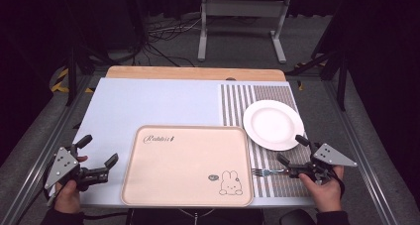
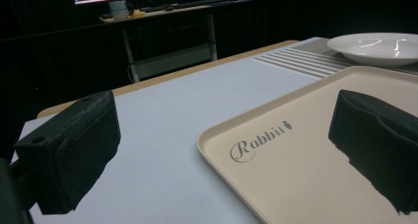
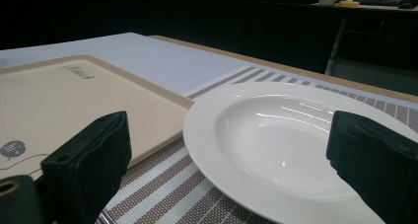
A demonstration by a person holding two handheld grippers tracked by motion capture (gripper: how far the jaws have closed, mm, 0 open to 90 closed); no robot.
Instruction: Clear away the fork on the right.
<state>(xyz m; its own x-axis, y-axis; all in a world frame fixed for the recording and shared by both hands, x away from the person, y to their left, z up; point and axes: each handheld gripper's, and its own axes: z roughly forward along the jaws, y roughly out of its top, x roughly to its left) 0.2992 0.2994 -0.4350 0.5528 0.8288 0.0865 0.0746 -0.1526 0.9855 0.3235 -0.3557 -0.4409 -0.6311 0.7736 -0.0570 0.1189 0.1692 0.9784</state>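
Fork [image 1: 267, 172] lies on the striped mat [image 1: 277, 185], just right of my beige tray [image 1: 185, 165] and below the white plate [image 1: 273, 124]. My right tongs [image 1: 292, 151] stand wide just beside its handle, holding nothing. My left tongs [image 1: 99, 150] gape wide over the surface [image 1: 148, 103], left of the tray.

The surface [image 1: 148, 103] is pale blue-grey, with a wooden strip along its far edge. A striped placemat [image 1: 277, 180] lies on it under the right tool [image 1: 289, 154]. A beige tray [image 1: 185, 165] lies between the left tool [image 1: 100, 150] and the right one, its edge overlapping the placemat.
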